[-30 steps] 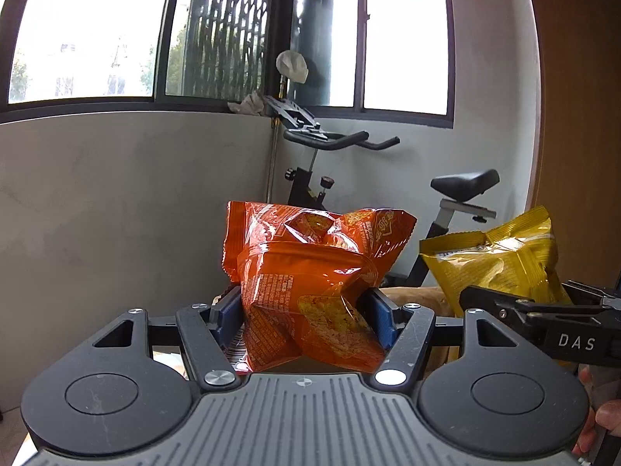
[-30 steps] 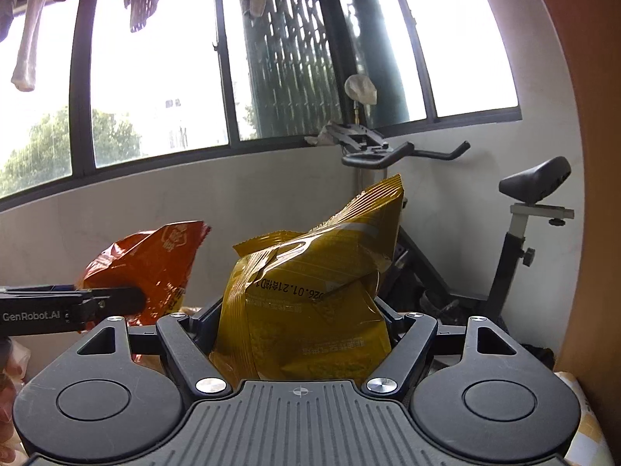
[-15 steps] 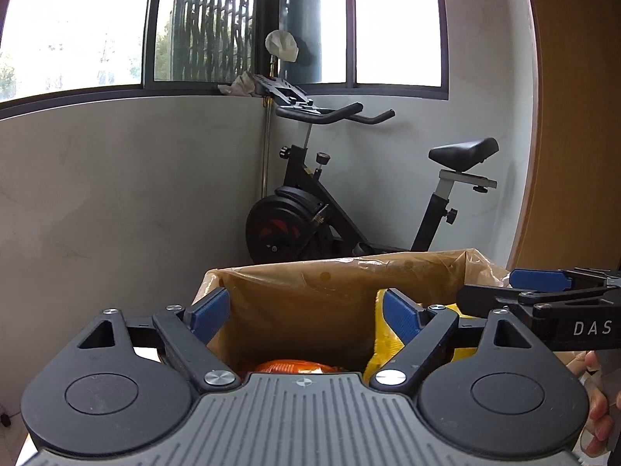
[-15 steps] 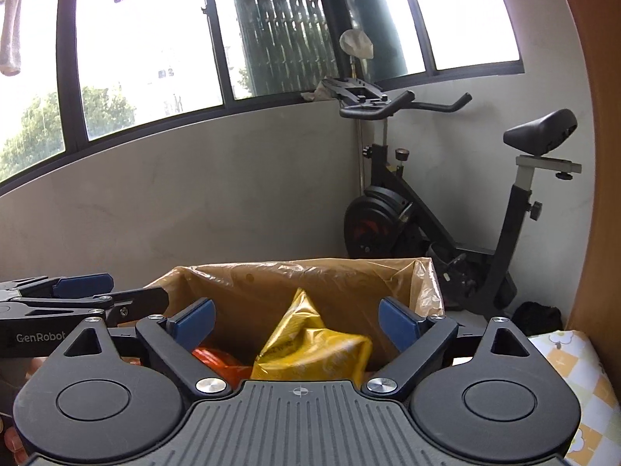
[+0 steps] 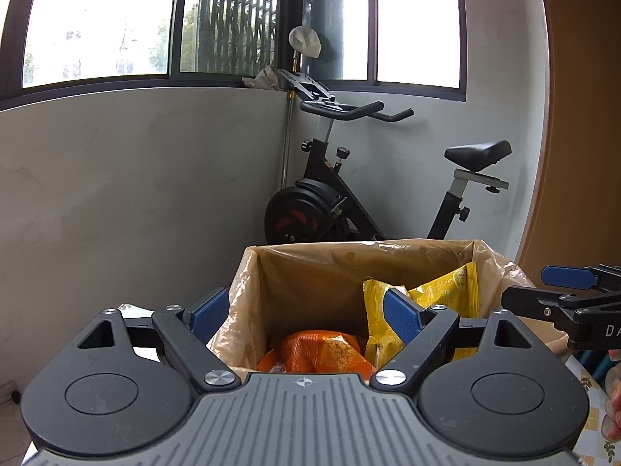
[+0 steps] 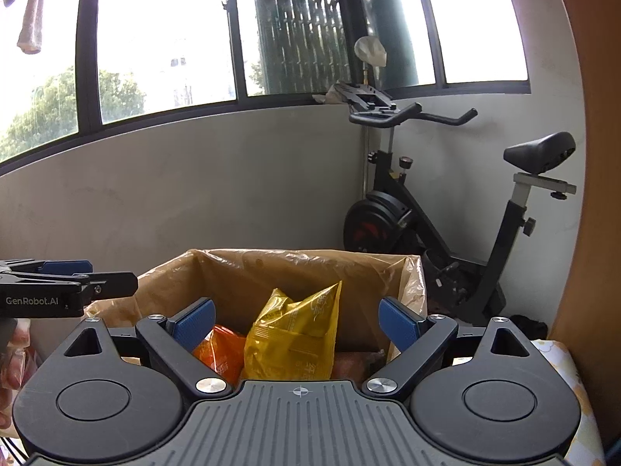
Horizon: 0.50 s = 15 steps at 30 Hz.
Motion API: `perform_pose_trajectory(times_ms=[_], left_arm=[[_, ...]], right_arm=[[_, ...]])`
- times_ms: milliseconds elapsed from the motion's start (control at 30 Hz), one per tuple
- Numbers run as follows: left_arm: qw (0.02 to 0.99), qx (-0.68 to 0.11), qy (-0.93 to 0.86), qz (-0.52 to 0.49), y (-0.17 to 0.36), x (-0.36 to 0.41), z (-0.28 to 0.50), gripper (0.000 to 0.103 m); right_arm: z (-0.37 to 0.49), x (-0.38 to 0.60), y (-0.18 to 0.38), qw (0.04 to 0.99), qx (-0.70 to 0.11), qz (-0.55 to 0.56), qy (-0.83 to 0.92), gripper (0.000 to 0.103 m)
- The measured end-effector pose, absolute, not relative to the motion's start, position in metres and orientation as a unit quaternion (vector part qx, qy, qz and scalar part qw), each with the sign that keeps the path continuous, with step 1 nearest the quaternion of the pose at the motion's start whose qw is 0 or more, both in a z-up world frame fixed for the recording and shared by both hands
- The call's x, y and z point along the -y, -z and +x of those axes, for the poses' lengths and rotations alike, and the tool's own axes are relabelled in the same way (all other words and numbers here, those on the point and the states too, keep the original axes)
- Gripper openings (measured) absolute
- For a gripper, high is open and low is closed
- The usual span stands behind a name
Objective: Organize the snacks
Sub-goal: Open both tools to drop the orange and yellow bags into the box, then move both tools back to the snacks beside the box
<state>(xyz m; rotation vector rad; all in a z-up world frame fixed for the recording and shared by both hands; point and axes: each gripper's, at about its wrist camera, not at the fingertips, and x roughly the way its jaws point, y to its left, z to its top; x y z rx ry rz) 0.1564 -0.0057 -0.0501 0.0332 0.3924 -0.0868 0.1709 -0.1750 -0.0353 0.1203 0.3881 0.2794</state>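
A cardboard box (image 5: pixel 295 268) lined with clear plastic stands in front of both grippers. Inside it lie an orange snack bag (image 5: pixel 322 353) and, to its right, a yellow snack bag (image 5: pixel 438 295). My left gripper (image 5: pixel 304 306) is open just short of the box's near rim, with nothing between its blue pads. From the right wrist, the same box (image 6: pixel 295 272) holds the yellow bag (image 6: pixel 299 338) upright and the orange bag (image 6: pixel 221 353) to its left. My right gripper (image 6: pixel 297 320) is open too, its pads apart from the bags.
A black exercise bike (image 5: pixel 341 198) stands in the corner behind the box, under the windows. A brown wall panel (image 6: pixel 590 194) runs along the right. A patterned cloth (image 6: pixel 562 353) covers the surface at the right. The other gripper shows at each view's side edge.
Both grippers opened and let go of their bags: the orange and yellow bags dropped into the box. Since then both grippers have drawn back, so more of the box shows.
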Motion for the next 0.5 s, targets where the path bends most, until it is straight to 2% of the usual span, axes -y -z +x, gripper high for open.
perform_pose_trajectory(times_ms=[133, 400, 500], left_arm=[[0.98, -0.194, 0.04, 0.017, 0.05, 0.0, 0.14, 0.088], [0.98, -0.194, 0.041, 0.019, 0.059, -0.014, 0.114, 0.088], [0.979, -0.198, 0.033, 0.019, 0.067, -0.018, 0.107, 0.09]], right_arm=[[0.153, 0.176, 0.034, 0.972, -0.186, 0.056, -0.133, 0.092], [0.118, 0.182, 0.038, 0.977, -0.171, 0.055, -0.117, 0.103], [0.108, 0.184, 0.042, 0.979, -0.168, 0.052, -0.106, 0.103]])
